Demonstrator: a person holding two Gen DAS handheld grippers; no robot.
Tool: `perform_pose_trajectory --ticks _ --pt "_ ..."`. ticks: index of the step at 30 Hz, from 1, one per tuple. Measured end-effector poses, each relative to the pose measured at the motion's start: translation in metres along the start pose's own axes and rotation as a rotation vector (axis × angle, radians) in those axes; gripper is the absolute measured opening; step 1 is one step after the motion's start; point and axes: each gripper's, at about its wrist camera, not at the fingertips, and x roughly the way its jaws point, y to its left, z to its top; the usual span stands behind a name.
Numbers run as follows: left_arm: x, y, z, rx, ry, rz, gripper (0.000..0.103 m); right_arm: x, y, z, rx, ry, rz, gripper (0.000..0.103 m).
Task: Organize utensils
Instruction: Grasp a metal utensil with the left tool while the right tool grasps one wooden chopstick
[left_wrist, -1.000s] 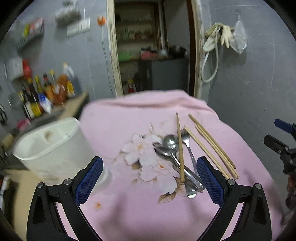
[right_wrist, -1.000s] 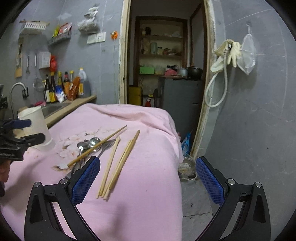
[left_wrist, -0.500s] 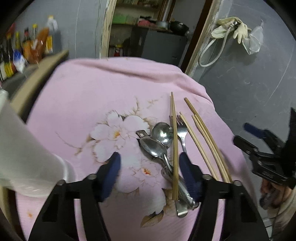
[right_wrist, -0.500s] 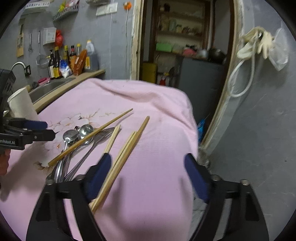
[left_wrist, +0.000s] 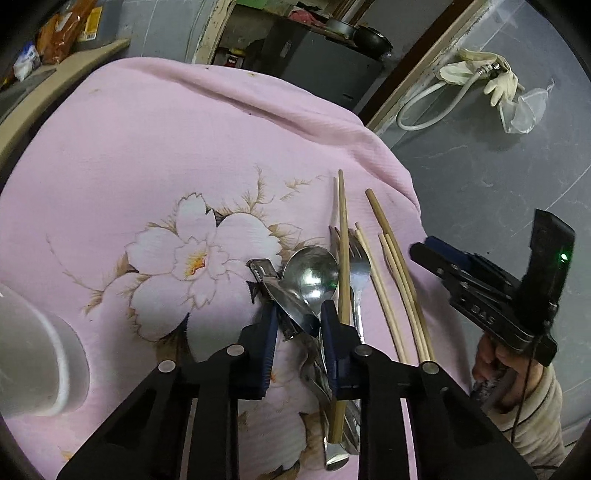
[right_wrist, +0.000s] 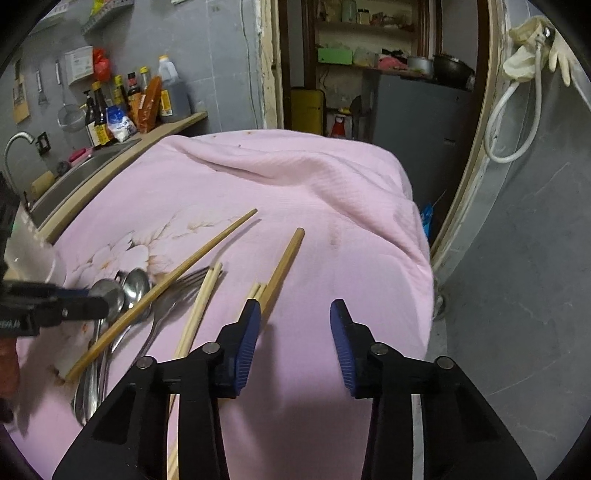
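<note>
On the pink flowered cloth (left_wrist: 155, 155) lie spoons (left_wrist: 312, 269), a fork (left_wrist: 360, 266) and a knife (left_wrist: 260, 267) in a heap, with one chopstick (left_wrist: 343, 251) across them. Several more chopsticks (left_wrist: 399, 291) lie just to the right. My left gripper (left_wrist: 297, 325) is low over the heap, its jaws closing around a spoon and the knife. My right gripper (right_wrist: 295, 321) hovers beside the chopsticks (right_wrist: 286, 258), jaws closing with only cloth between them; its left finger (right_wrist: 251, 325) overlaps their near ends. The white utensil holder (left_wrist: 33, 362) stands at the left.
Past the cloth's left edge run a wooden counter and a sink with a tap (right_wrist: 14, 147), and bottles (right_wrist: 122, 107) stand against the wall. A doorway and a grey cabinet (right_wrist: 413, 122) are behind. The cloth's right edge drops to the floor by a wall-hung hose (right_wrist: 517, 110).
Both grippers have come forward and down toward the cloth with their jaws narrowing. The left one now straddles the metal cutlery; the right one has drawn up next to the chopsticks.
</note>
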Motion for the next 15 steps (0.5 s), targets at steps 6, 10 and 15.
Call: perform_pose_trajectory --ticks 6,10,15 --pt "0.0 0.005 0.007 -0.037 0.003 -0.039 0.006 0.021 0.0 0.013 0.0 0.054 0.015 0.03" --pt "-0.002 0.01 0.01 -0.052 0.006 -0.04 0.005 0.038 -0.002 0.026 0.014 0.101 0.01 0.029" --pt "0.001 0.01 0.012 -0.059 0.019 -0.049 0.005 0.057 0.004 0.034 0.0 0.16 0.005 0.032"
